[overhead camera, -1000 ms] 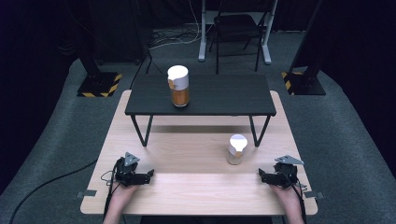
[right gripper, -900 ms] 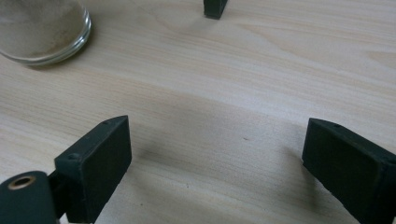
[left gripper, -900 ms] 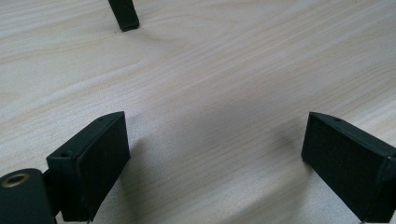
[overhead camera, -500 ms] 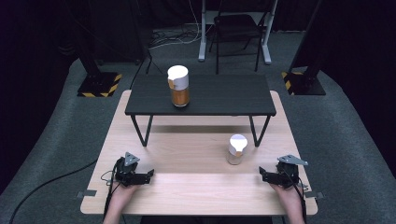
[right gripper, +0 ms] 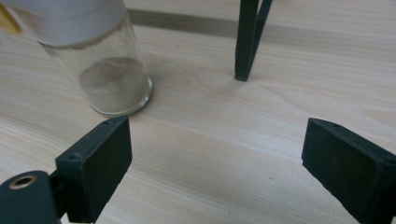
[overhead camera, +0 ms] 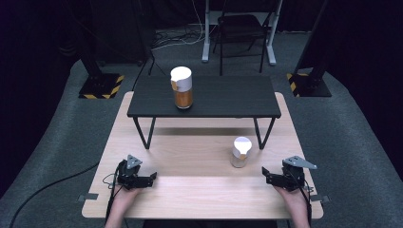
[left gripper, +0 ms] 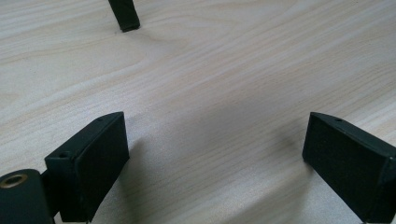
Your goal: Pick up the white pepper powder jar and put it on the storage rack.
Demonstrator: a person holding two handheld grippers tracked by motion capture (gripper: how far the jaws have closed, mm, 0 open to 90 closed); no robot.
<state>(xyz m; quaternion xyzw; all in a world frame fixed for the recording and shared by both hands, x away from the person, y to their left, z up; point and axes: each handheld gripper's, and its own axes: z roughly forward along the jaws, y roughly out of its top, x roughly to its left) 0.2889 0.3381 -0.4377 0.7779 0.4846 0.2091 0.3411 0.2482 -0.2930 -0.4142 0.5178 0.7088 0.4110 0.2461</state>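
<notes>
1. High view: right gripper is sitting wide, empty, near small jar on wooden table.
2. Left gripper is idling wide, empty.
3. Nothing is being gripped yet; pickup looks pending.

In the high view the wooden surface is lit evenly from above, while the room around it stays very dark. The low black table throws a soft shadow below itself. Both gripper views are bright; their close jaws look slightly blurred, with soft shadows beside them.
</notes>
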